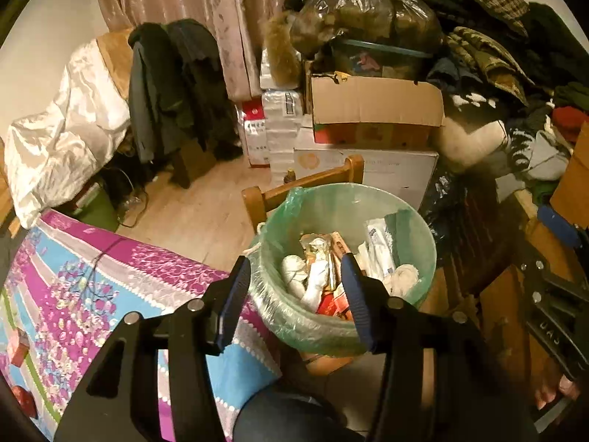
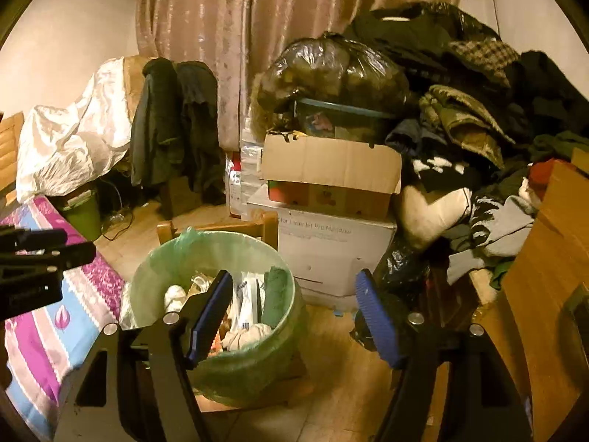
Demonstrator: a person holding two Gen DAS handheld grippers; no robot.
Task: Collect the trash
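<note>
Bin (image 1: 416, 221) stands upright, mouth up, holding trash (image 1: 320, 269).

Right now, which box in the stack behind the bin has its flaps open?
The brown cardboard box, upper in the stack: its flap folds down in front. The white printer box beneath it is closed.

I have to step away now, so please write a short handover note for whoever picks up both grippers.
Left gripper: open, empty, above the trash bin.
Right gripper: open, empty, just right of the bin.
The bin, green-lined, sits on a wooden chair beside the bed and holds tissues and wrappers.
Left: no loose trash is visible in either view; look around for more.
</note>
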